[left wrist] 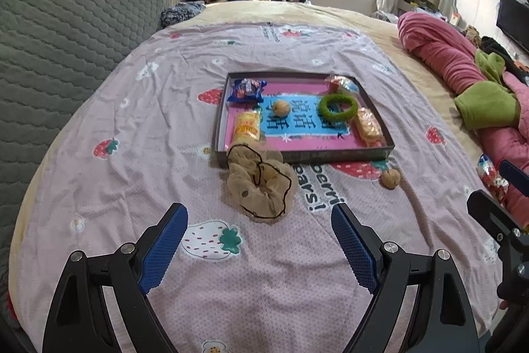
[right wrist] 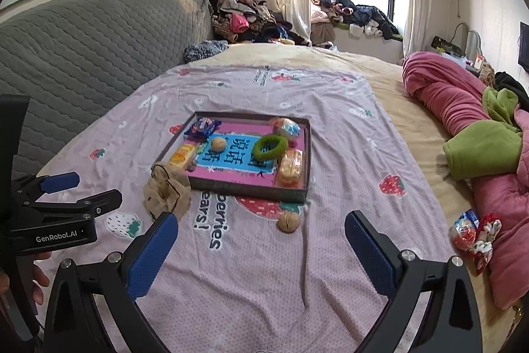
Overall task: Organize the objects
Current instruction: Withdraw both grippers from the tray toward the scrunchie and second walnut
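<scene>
A bed fills the view, covered by a pale pink sheet (left wrist: 139, 128) printed with strawberries. A grey quilted headboard (left wrist: 66, 32) runs along the left edge, and a rolled pink and green blanket (left wrist: 463, 78) lines the right edge. The near half of the sheet lies bare, leaving open room in front of both grippers.

In the middle of the sheet sits a shallow dark tray (left wrist: 377, 108) with a pink and blue floor. Inside it lie a blue snack packet (left wrist: 246, 89) at the far left corner, a yellow snack packet (left wrist: 247, 126) on the left, a walnut (left wrist: 281, 107) near the centre, a green ring (left wrist: 339, 108) to the right, an orange wrapped snack (left wrist: 367, 124) along the right wall, and a colourful wrapped sweet (left wrist: 342, 84) at the far right corner.

A beige scrunchie (left wrist: 261, 184) leans over the tray's near left corner and spills onto the sheet. A second walnut (left wrist: 390, 178) lies on the sheet just outside the tray's near right corner. A few red wrapped sweets (right wrist: 472, 234) rest near the right edge, beside the blanket.

The left gripper (left wrist: 259, 220) hangs above the sheet just short of the scrunchie, its blue-padded jaws spread wide, holding and touching nothing. The right gripper (right wrist: 261, 229) hangs with the second walnut just beyond its fingertips, jaws likewise wide apart and empty.
</scene>
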Demonstrator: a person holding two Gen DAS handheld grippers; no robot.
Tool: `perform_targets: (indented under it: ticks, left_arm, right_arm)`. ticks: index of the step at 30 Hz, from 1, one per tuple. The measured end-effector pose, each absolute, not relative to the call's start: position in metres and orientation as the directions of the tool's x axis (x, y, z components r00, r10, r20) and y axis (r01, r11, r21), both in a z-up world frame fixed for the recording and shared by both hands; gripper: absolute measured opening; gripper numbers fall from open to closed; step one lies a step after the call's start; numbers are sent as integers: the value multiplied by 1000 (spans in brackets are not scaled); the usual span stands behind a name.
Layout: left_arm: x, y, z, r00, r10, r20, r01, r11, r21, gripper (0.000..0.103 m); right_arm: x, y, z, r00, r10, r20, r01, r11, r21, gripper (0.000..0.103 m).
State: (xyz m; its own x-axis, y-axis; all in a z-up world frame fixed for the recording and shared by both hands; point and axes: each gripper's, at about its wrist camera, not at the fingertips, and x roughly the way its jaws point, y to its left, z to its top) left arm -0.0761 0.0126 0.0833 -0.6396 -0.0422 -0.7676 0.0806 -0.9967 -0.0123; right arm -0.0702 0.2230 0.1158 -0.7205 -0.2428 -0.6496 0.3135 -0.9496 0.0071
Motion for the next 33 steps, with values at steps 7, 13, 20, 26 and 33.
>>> perform_targets:
  ticks: [7, 13, 20, 26, 33]
  left_arm:
    - [-87, 14, 55, -603, -39, -797, 73, -997, -6, 89]
    - [-92, 17, 43, -587, -36, -809, 63, -998, -1, 89]
    - [-98, 19, 36, -580, -26, -814, 57, -998, -10, 89]
    - [-105, 21, 30, -574, -14, -819, 48, -999, -16, 89]
    - [-116, 21, 18, -558, 1, -830, 44, -999, -31, 89]
  right_arm:
    - [-80, 223, 96, -703, -233, -672, 312, -950, 2, 102]
    - [-88, 222, 77, -680, -223, -699, 312, -950, 0, 102]
    - [-95, 221, 64, -663, -216, -717, 315, -949, -4, 102]
    - [-103, 220, 55, -656, -208, -725, 312, -950, -9, 102]
    - [-115, 221, 42, -641, -192, -743, 307, -952, -18, 102]
